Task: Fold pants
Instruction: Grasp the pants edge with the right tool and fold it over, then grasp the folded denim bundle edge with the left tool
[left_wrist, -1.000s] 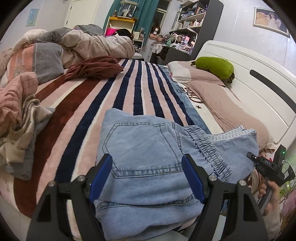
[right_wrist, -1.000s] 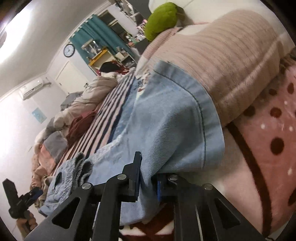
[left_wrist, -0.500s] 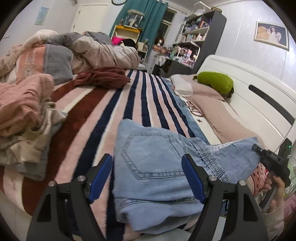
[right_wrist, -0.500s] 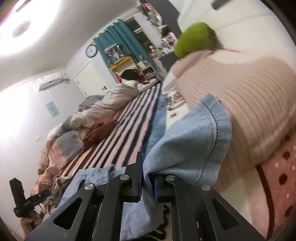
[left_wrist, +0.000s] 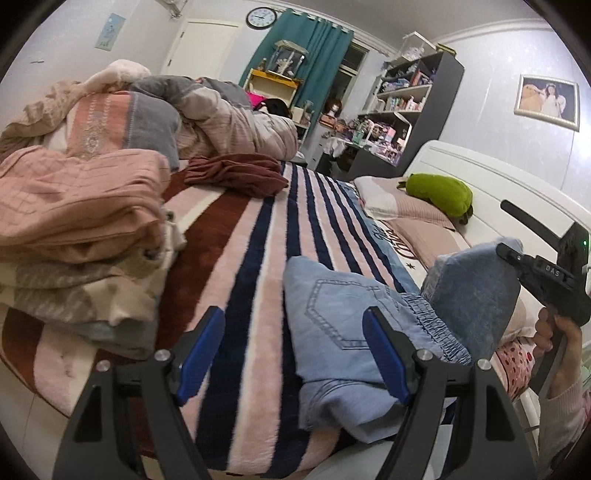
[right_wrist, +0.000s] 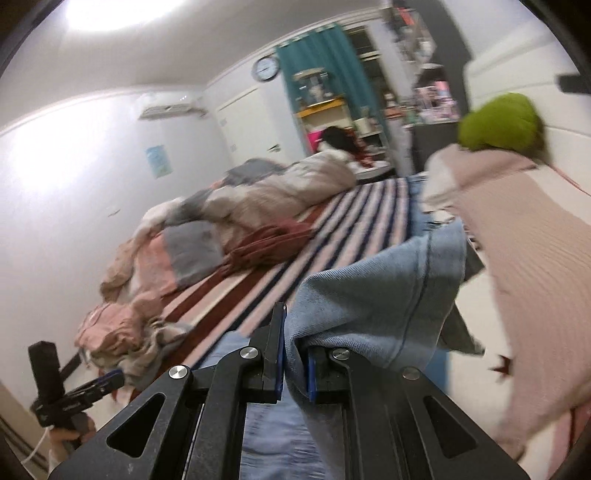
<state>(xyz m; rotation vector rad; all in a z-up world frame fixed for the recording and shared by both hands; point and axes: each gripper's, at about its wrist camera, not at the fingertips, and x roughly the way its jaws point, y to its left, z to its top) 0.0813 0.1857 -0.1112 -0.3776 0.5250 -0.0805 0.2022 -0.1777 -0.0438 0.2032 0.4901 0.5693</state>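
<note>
Light blue denim pants (left_wrist: 343, 325) lie on the striped blanket (left_wrist: 258, 258) at the bed's near right edge, back pocket and elastic waistband up. My left gripper (left_wrist: 295, 354) is open and empty, hovering just in front of the pants, its right pad over the denim. My right gripper (right_wrist: 293, 363) is shut on a leg end of the pants (right_wrist: 380, 295) and holds it lifted above the bed. It also shows in the left wrist view (left_wrist: 517, 262), gripping the raised denim flap (left_wrist: 472, 295) at the right.
A heap of pink and beige clothes (left_wrist: 74, 229) lies at the left. A maroon garment (left_wrist: 236, 173) and rumpled quilt (left_wrist: 229, 122) lie farther back. Pillows (left_wrist: 417, 218), a green plush (left_wrist: 439, 192) and the white headboard (left_wrist: 517, 192) line the right side.
My right gripper has raised the pants' leg end off the pillow and swung it up and leftward. My left gripper has drawn back and left, off the pants.
</note>
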